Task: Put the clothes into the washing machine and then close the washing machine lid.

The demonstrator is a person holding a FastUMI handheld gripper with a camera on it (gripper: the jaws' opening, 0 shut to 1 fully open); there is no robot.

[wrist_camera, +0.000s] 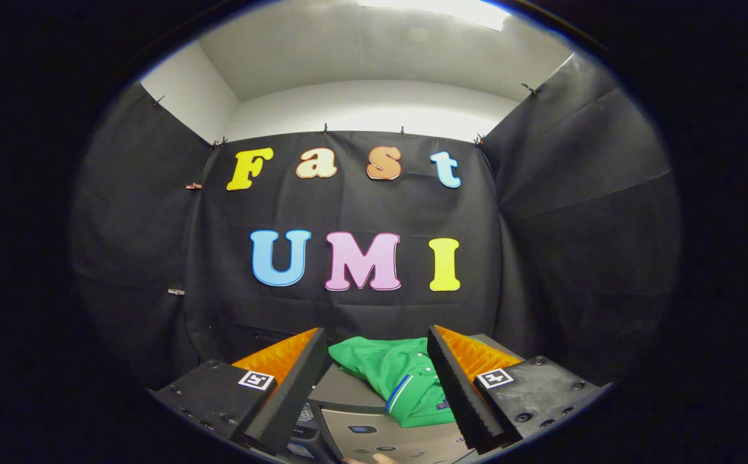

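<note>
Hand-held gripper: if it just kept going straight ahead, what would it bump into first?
Probably the green shirt, lying on the washing machine between and just beyond the open fingers of the hand-held gripper. Depth is hard to judge.

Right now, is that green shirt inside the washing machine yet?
Not yet: the green shirt lies crumpled on the machine's grey top, between the open gripper fingers.

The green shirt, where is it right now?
In the gripper view, the green shirt lies on the grey washing machine, just ahead of the open claw and between its two fingers, untouched.
</note>
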